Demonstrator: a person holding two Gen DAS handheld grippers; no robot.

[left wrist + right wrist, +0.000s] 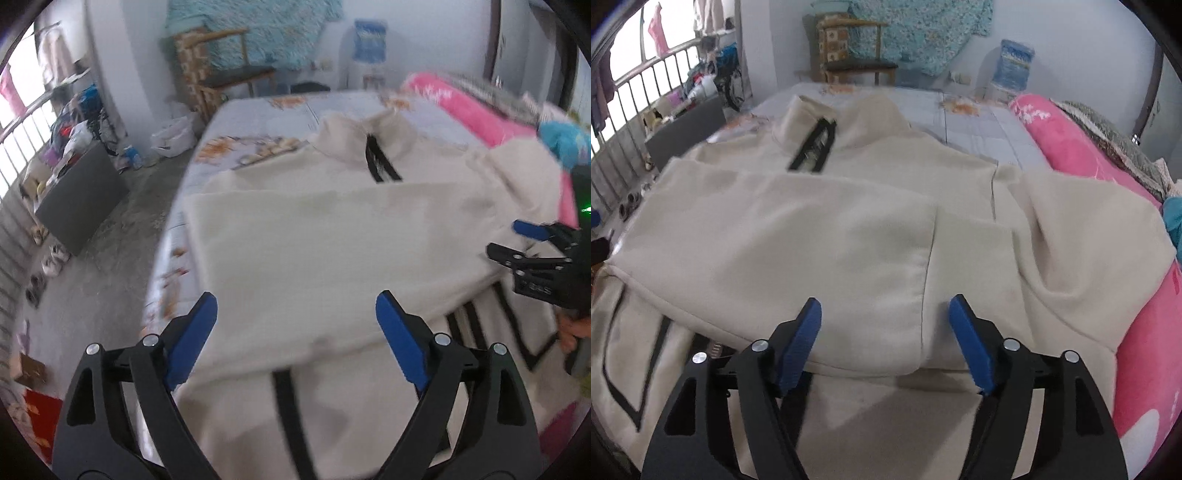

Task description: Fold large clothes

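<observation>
a: what have i got under the left tongs?

b: the jacket, cream with a black zip, spread on the bed. a sleeve is folded across its chest, straight ahead of the tongs. both blue pads stand wide apart, holding nothing.

a: and my right tongs?

b: spread apart too, nothing between them. they hover over the near edge of that folded sleeve. the collar lies far ahead of them, zip parted.

a: i can see the right tongs from the left camera?

b: yes, off to the right of the left tongs, at the jacket's edge, fingers parted. a pink blanket runs along the bed to the right of both. a chair stands beyond the bed's far end.
</observation>
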